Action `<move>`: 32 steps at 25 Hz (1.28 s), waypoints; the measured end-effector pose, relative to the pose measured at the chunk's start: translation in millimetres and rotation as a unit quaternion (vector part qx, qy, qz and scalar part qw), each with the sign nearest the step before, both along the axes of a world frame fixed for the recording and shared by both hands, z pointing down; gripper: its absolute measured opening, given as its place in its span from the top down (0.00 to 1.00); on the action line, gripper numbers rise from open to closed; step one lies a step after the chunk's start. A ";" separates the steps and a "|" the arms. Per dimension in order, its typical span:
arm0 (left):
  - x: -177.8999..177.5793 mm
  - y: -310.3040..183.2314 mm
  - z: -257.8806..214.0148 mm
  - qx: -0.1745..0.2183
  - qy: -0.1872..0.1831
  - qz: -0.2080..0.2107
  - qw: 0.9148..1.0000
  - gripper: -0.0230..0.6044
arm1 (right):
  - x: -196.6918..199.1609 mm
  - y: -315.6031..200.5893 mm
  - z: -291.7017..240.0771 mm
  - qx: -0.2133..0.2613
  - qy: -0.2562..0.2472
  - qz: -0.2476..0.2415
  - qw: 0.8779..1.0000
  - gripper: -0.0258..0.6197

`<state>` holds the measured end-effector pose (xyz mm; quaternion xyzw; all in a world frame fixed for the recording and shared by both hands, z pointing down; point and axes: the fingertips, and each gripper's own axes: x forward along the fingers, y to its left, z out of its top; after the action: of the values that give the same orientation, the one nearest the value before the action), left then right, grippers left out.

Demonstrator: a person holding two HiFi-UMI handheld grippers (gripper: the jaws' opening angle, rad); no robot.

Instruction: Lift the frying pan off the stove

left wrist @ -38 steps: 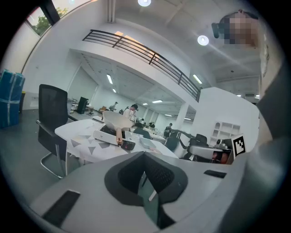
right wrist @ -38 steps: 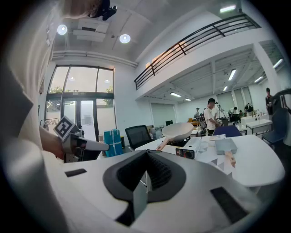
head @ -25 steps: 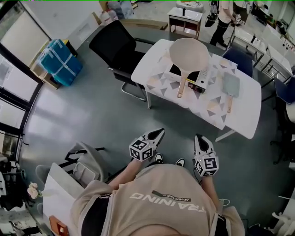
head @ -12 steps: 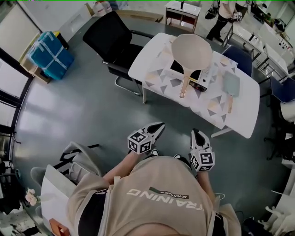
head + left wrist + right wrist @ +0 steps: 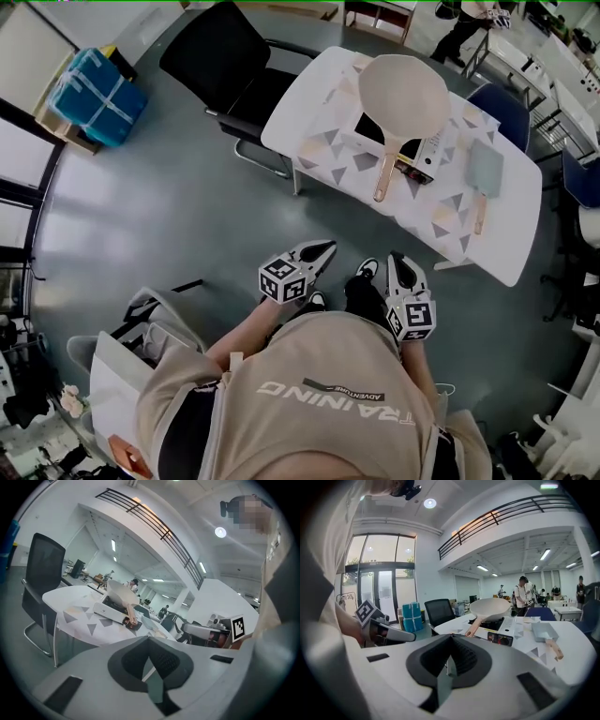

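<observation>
A white table (image 5: 506,234) stood well ahead of the left gripper (image 5: 323,249) and the right gripper (image 5: 401,261), with a black office chair (image 5: 220,66) beyond the left one. The cream frying pan (image 5: 405,94) sat on the portable stove (image 5: 356,141) there, handle toward the grippers. Both grippers' jaws were pressed together, seemingly on nothing.
</observation>
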<state>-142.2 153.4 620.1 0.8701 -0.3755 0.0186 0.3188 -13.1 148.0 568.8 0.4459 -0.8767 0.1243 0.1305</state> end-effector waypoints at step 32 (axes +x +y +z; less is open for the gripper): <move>82.3 -214.1 -31.9 0.010 -0.083 -0.101 0.991 0.96 | 93.9 -218.5 34.0 -0.023 -0.064 -0.096 0.993 0.96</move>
<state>-59.9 -60.7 588.2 0.8260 -0.4872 0.0550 0.2780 80.7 -70.6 602.9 0.3475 -0.9190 0.1599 0.0957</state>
